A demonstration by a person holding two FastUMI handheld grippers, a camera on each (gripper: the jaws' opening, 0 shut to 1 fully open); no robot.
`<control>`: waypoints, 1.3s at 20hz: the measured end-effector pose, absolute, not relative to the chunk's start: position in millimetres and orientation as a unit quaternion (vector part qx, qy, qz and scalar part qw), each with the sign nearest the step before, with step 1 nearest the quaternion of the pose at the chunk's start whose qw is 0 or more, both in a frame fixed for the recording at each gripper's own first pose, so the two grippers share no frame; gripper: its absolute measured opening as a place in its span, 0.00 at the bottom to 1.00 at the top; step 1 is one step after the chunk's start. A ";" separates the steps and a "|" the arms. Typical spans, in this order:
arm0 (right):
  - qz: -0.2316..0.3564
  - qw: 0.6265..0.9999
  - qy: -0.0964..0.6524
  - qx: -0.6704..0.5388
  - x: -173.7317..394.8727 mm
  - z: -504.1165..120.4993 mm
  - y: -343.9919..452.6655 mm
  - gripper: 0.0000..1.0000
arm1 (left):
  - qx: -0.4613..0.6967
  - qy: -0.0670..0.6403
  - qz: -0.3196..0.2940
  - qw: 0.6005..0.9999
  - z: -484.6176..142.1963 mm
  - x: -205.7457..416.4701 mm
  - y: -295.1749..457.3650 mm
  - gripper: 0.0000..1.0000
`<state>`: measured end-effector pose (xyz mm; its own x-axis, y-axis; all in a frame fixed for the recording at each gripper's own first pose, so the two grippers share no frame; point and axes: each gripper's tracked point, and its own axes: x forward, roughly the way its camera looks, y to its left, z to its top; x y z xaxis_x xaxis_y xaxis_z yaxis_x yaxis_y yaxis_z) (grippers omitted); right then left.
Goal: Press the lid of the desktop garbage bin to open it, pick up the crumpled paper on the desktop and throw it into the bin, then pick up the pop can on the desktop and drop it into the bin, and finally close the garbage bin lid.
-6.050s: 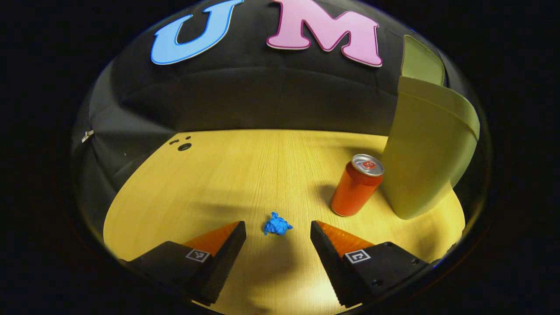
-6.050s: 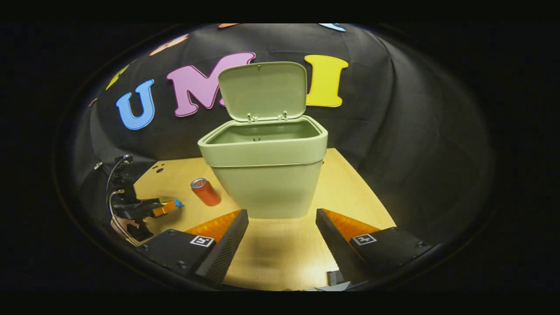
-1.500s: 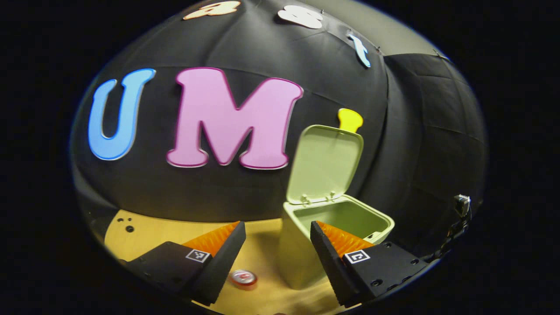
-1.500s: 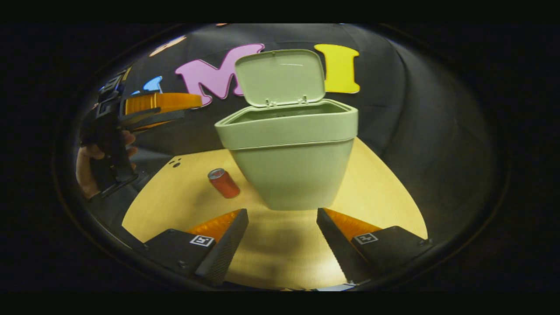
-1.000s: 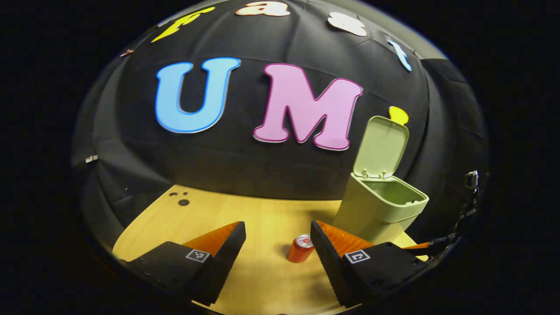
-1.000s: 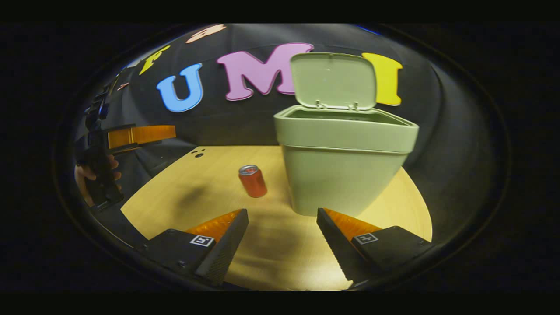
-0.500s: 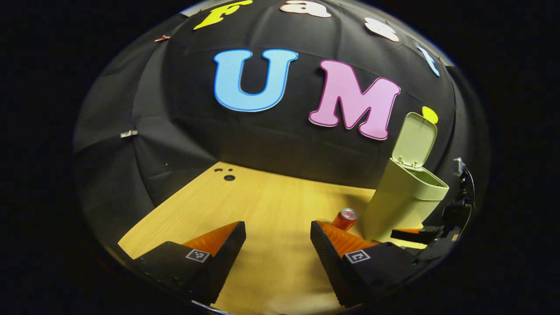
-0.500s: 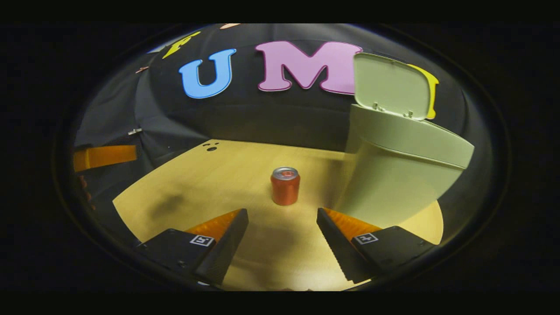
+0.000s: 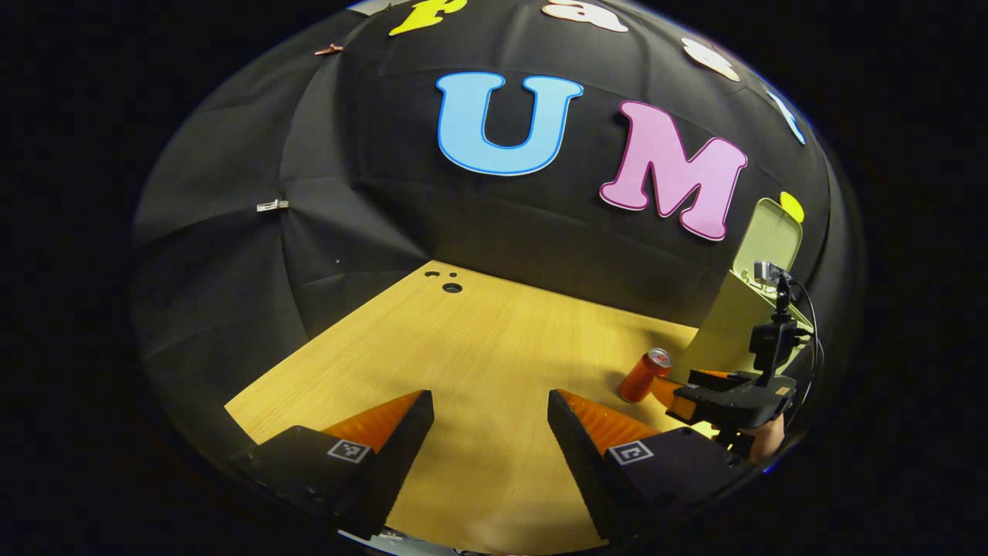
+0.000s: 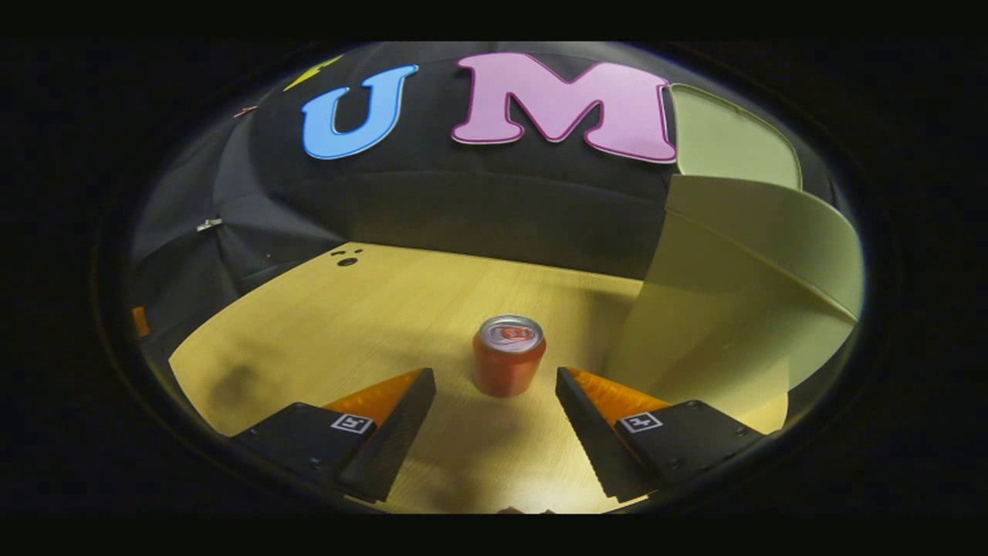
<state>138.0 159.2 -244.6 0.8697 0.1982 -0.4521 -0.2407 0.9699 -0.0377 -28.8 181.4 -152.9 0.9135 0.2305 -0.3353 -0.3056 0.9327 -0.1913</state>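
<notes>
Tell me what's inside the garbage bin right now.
Cannot tell: the garbage bin shows its outer wall and raised lid, the inside hidden. The pop can stands on the desktop beside it.

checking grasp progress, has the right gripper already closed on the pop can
No: in the right gripper view the right gripper stands open, and the upright pop can sits on the table just ahead of its fingertips, untouched.

One pop can [image 10: 509, 355] and one garbage bin [image 10: 741, 293], its single lid [image 10: 729, 139] raised, share one wooden counter [image 10: 370, 309]. Two tools are counted: the right tool [image 10: 494, 394] and the left tool [image 9: 490, 413].
</notes>
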 end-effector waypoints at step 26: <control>0.095 0.962 0.254 -0.021 219.9 -299.1 181.1 0.84 | -0.126 0.215 0.155 0.956 -202.1 -14.6 179.0 0.96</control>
